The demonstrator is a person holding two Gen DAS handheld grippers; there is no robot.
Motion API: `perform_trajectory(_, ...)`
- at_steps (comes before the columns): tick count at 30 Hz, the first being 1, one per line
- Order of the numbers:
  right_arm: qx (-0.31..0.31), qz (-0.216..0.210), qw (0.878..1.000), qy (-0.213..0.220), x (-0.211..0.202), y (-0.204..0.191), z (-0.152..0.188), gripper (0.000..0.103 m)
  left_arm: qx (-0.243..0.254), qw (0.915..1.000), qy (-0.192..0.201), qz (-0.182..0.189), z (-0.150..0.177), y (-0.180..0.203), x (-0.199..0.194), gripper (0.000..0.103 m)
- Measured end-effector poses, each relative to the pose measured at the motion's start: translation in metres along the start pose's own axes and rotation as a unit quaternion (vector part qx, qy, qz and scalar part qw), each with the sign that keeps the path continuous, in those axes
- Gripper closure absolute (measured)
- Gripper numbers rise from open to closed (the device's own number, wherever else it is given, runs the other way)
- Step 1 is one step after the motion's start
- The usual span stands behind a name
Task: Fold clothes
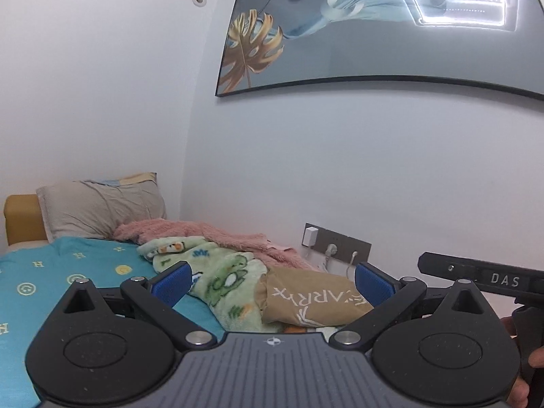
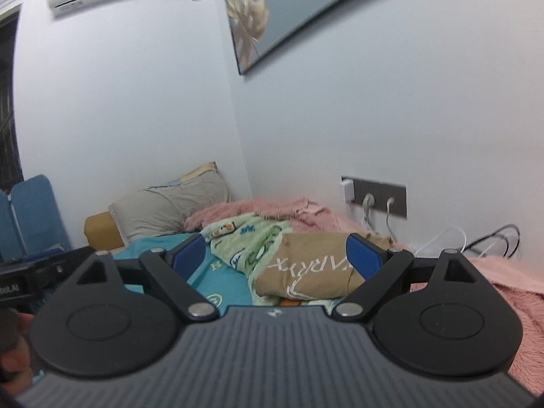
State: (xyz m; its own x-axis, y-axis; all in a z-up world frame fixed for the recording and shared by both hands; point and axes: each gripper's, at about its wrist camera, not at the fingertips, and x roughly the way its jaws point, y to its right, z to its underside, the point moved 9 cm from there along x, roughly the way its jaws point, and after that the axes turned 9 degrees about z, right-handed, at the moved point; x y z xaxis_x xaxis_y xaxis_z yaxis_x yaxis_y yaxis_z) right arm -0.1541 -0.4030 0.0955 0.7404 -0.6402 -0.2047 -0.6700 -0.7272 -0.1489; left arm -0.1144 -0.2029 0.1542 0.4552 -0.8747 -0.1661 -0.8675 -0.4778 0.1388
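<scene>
A tan folded garment (image 1: 306, 301) with white lettering lies on a green cartoon-print fleece blanket (image 1: 217, 272) on the bed. It also shows in the right wrist view (image 2: 306, 268), on the same green blanket (image 2: 251, 238). My left gripper (image 1: 272, 284) is open and empty, held above the bed, with the garment showing between its blue pads (image 1: 171, 284). My right gripper (image 2: 277, 255) is open and empty too, its blue pads (image 2: 363, 258) framing the garment from a little further back. The right gripper's body (image 1: 482, 277) shows at the right of the left wrist view.
The bed has a teal smiley-print sheet (image 1: 51, 278), a grey pillow (image 1: 98, 209) at its head and a pink fluffy blanket (image 2: 503, 292) along the wall. A wall socket strip (image 2: 377, 193) with plugs and cables sits just above the bed. A framed picture (image 1: 374, 27) hangs above.
</scene>
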Motion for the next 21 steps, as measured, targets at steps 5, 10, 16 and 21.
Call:
perform_trajectory(5,-0.016,0.01,1.0,0.012,-0.02,-0.01,0.014,0.012,0.017,0.9996,0.01,-0.021,0.012,0.007,-0.023,0.0)
perform_trajectory(10,-0.029,0.023,0.999,0.016,-0.033,-0.014,0.028,0.012,0.017,0.9995,0.003,-0.028,0.028,0.008,-0.028,0.0)
perform_trajectory(16,-0.041,0.022,0.999,0.01,-0.037,-0.021,0.038,0.012,0.02,0.9994,0.001,-0.029,0.029,0.012,-0.032,0.0)
perform_trajectory(21,-0.045,0.022,0.999,0.009,-0.039,-0.025,0.038,0.012,0.026,0.999,0.004,-0.037,0.026,0.014,-0.038,0.0)
